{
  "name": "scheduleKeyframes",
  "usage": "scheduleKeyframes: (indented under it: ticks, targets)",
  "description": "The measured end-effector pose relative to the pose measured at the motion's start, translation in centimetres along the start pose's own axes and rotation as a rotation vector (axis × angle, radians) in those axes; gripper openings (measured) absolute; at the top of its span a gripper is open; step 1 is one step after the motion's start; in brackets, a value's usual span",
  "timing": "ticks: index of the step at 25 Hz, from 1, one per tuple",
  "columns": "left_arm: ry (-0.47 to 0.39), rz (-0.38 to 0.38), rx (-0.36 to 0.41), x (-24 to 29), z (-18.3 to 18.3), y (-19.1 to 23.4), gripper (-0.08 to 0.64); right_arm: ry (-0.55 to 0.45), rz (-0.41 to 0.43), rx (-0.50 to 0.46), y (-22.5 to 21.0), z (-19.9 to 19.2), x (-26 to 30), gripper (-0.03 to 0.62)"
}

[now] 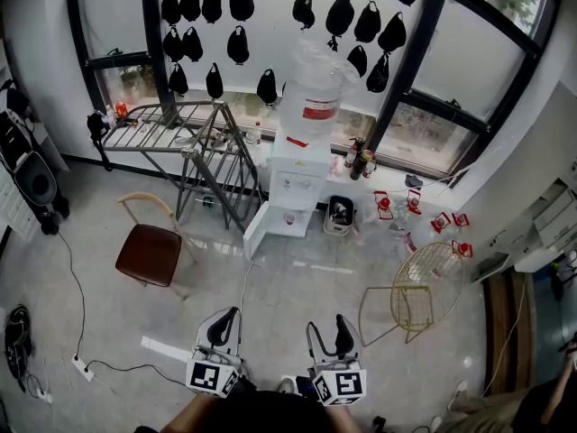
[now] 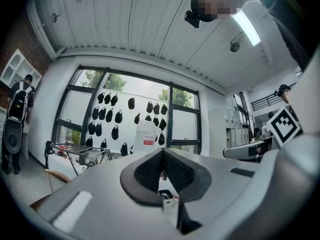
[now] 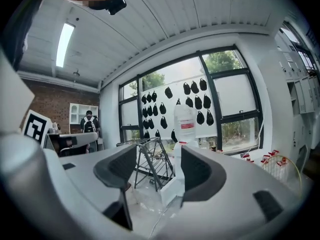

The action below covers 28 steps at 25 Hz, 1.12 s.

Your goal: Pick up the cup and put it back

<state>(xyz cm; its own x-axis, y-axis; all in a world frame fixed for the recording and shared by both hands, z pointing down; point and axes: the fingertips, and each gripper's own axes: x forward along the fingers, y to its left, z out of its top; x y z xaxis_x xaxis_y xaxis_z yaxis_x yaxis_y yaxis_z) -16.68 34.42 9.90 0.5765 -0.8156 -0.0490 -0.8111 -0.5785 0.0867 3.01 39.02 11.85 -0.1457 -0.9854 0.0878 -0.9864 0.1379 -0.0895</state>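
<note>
Across the room, on the ledge under the taps of the white water dispenser (image 1: 290,183), sits a small pale thing (image 1: 289,216) that is probably the cup. It is too small to be sure of, and no other cup shows in any view. That ledge is the natural place for a cup, right where water is drawn. The big upturned bottle (image 1: 311,93) on top feeds the machine. A small open bin (image 1: 340,213) stands on the floor just beside the dispenser, likely for used cups.

Both tools are well apart from the dispenser, held low and close to the person's body. The pick-up looks not yet begun, and open floor lies between.

The right gripper (image 1: 326,330) points toward the dispenser with its jaws spread and nothing between them. Its own view frames the dispenser in that gap (image 3: 157,161), so this is probably the hand meant to take the cup, opened ahead of the reach. The left gripper (image 1: 225,318) has its jaws brought together at the tips on nothing (image 2: 162,156), as suits a hand with no job yet.

A metal drying rack (image 1: 171,124) and a wooden chair (image 1: 149,251) stand to the left, and a wire chair (image 1: 424,287) to the right. The straight path between them is free.
</note>
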Motion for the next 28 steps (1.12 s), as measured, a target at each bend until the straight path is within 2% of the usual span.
scheduleKeyframes:
  ticks: [9, 16, 22, 25, 28]
  targets:
    - [0.02, -0.028, -0.006, 0.9, -0.1, 3.8, 0.006, 0.04, -0.001, -0.044, 2.3, -0.5, 3.7, 0.259]
    - [0.037, -0.063, -0.012, 2.8, -1.5, 5.7, 0.006, 0.063, -0.01, -0.018, 2.7, -2.2, 6.3, 0.252]
    - [0.057, -0.053, -0.017, 7.6, -2.7, 5.8, 0.006, 0.071, 0.022, -0.012, -1.2, -2.7, 11.0, 0.23]
    - [0.057, -0.032, -0.004, 11.9, -3.4, 5.4, 0.006, 0.07, 0.045, -0.014, -4.8, -2.7, 14.6, 0.225]
    - [0.029, -0.008, -0.033, 16.8, -3.6, 4.6, 0.006, 0.078, 0.084, -0.022, -8.4, -2.7, 18.3, 0.224]
